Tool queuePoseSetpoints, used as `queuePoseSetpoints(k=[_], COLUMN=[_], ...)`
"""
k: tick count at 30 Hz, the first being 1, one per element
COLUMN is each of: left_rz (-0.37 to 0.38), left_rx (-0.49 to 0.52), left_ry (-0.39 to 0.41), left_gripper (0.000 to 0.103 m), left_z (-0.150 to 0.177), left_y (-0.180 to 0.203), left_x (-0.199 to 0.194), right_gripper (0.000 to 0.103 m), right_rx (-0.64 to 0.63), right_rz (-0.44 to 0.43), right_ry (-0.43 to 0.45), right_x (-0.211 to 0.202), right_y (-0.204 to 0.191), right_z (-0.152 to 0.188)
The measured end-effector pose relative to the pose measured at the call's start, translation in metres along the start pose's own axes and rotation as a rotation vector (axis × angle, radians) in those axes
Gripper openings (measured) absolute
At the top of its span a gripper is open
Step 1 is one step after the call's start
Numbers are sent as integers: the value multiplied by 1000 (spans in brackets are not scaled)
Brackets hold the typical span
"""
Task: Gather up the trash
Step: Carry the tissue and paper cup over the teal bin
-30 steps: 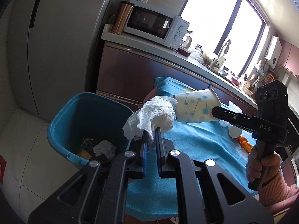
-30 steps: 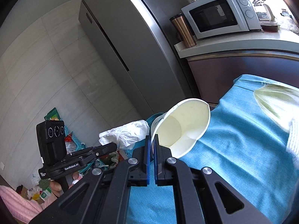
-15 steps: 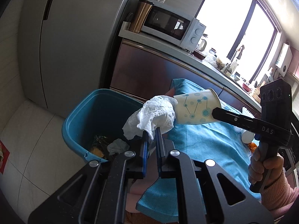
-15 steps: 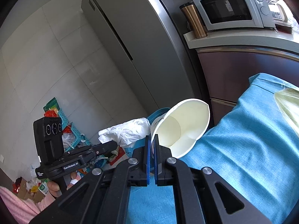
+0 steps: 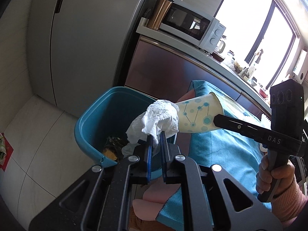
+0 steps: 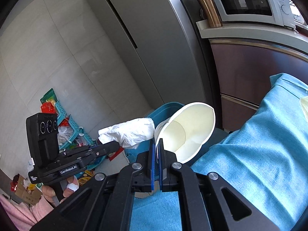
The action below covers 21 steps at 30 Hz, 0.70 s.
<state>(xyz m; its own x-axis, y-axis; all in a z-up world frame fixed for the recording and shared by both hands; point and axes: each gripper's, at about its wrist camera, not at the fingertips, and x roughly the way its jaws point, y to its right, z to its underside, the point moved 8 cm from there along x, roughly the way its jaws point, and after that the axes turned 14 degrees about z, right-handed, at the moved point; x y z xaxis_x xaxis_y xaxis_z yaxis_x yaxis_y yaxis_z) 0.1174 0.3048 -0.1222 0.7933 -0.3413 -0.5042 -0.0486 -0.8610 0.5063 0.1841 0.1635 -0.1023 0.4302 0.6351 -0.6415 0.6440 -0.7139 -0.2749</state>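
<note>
Your left gripper (image 5: 155,134) is clamped on the crumpled tissue (image 5: 156,122), which sits right at the fingers' tips, above the near rim of the blue bin (image 5: 90,119). Your right gripper (image 6: 156,144) is pinched on the rim of the paper cup (image 6: 189,130), mouth tilted toward the cam, just beside the tissue and touching or nearly touching it.

Risks, as I judge them:
- Cup hangs over the bin's edge next to the cloth, not clearly over the opening. Let go here & it may bounce off the rim onto the floor or the blue cloth (image 6: 259,154).
- Tissue is light & snags on finger pads; it may cling instead of dropping.
- Cup rim is already squashed; a thin grip could slip.
- Both grippers crowd each other, so a bump could knock either item loose.

Surface: table w/ blue cloth, on the right of the fingers. Room: kitchen w/ fridge (image 5: 80,38), microwave (image 5: 190,27), copper tumbler (image 5: 160,12), bright window, pale tile floor; bin already holds some trash.
</note>
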Motion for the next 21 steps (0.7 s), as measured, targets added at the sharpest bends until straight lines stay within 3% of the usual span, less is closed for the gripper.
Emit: queuePoseSetpoints(k=[21], left_rz=[-51], left_rx=[-43], left_ry=[-9], left_gripper=[8], left_z=[4], left_y=[-19], left_x=[13], right_gripper=[2], right_rx=[-49], right_rz=[35], right_ry=[-62], right_x=[36], right_y=[-9], right_z=[-1])
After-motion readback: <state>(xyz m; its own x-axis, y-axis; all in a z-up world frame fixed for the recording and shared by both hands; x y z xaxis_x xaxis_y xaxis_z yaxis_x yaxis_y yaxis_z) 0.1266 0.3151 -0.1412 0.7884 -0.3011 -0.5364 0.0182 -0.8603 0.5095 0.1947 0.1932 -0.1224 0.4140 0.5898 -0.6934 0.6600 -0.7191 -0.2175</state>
